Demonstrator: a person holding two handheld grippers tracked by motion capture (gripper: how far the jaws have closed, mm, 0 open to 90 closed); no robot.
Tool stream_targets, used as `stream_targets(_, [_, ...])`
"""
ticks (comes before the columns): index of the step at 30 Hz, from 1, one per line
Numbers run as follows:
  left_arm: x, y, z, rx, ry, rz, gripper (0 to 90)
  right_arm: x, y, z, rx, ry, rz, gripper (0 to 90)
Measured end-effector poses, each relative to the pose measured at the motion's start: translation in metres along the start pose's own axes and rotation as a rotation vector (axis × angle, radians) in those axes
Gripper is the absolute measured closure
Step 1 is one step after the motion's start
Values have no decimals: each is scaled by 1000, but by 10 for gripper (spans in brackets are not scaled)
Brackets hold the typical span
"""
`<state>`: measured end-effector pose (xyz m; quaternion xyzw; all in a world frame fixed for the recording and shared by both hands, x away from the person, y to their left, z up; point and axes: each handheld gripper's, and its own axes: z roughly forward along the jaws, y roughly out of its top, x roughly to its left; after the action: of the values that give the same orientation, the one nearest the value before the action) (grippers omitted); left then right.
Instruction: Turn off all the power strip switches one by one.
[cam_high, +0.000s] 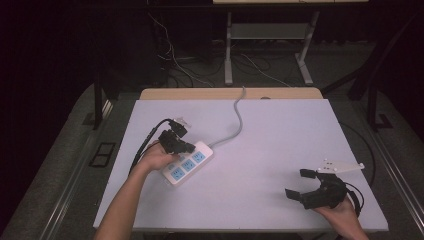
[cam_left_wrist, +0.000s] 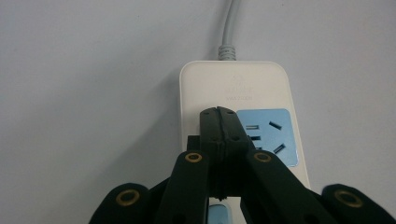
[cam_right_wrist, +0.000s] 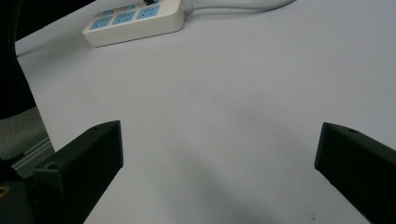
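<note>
Just left of centre in the high view, the power strip (cam_high: 187, 164) lies aslant on the white table (cam_high: 270, 150), its grey cord (cam_high: 239, 120) curling away toward the top of the frame. The left gripper (cam_high: 181, 145) sits over the strip's upper end, the left hand (cam_high: 157, 157) behind it at the strip's left side.

In the left gripper view the jaws are pressed fully together, with nothing between them. Their joined tips (cam_left_wrist: 219, 114) rest over the white face of the strip (cam_left_wrist: 238, 88), just beside the left edge of a blue socket (cam_left_wrist: 271, 135); whether they actually touch the plastic cannot be told. The cord (cam_left_wrist: 229, 28) leaves the strip at the top of that frame.

At the lower right of the high view, the right gripper (cam_high: 300, 185) rests near the table's front edge, well apart from the strip, held by the right hand (cam_high: 345, 212). Its jaws stand wide, and nothing is held. In the right gripper view the two jaws rise at the bottom corners with bare table (cam_right_wrist: 224, 116) between them, and the strip (cam_right_wrist: 135, 21) lies far off at the upper left.
</note>
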<state>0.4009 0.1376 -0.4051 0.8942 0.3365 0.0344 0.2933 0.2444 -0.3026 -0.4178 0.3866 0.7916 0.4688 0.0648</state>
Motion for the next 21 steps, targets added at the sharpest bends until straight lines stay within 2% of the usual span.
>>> stream_targets(6, [0,0,1,4,0,-13,895,1,0,0,3,0,-3,10])
stream_targets(9, [-2,1,1,10,15,11,895,1,0,0,3,-1,-3,9])
stream_targets(21, [-6,2,1,16,41,25,895,1,0,1,4,-1,-1,10])
